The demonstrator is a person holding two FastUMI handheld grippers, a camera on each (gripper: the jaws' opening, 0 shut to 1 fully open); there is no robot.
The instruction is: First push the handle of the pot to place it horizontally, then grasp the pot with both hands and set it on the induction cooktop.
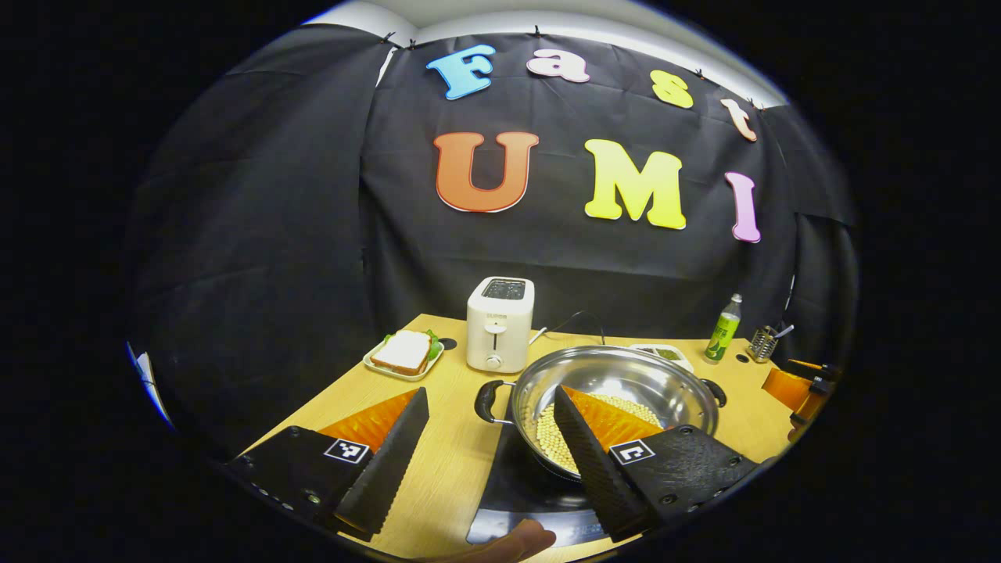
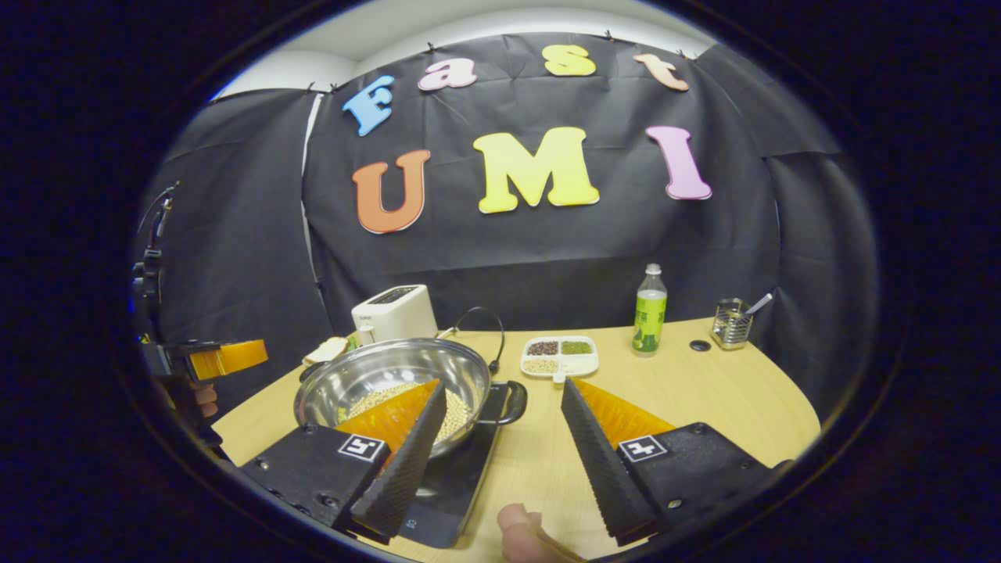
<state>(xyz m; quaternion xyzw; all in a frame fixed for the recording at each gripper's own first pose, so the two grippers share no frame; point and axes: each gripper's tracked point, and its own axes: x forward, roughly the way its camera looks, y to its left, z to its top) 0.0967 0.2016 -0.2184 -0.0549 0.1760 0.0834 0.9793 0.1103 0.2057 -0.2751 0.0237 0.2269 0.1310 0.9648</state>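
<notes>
The pot [image 1: 614, 391], a wide steel one with a layer of pale beans across its bottom, sits on the dark induction cooktop [image 1: 520, 489] on the wooden table [image 1: 453, 438]. In the left gripper view it lies just ahead and to the right of the left hand-held gripper [image 1: 493, 399], whose fingers stand wide apart and press on nothing; the right-hand finger reaches over the pot's near rim, while the pot's black side handle [image 1: 489, 401] lies level in the gap between the two fingers. Beyond that hand-held gripper stand a white toaster [image 1: 500, 323] and, to its left, a plate with a sandwich [image 1: 404, 352]; a green bottle [image 1: 722, 328] and a metal utensil holder [image 1: 762, 342] stand farther to the right. In the right gripper view the pot [image 2: 391, 383] lies ahead and to the left of the right hand-held gripper [image 2: 504, 395], which is likewise spread open and clamps nothing; its left-hand finger overlaps the pot's rim, and the pot's other black handle [image 2: 508, 403] points level into the gap between the fingers. A divided dish of beans [image 2: 559, 356] sits just ahead of this hand-held gripper.
</notes>
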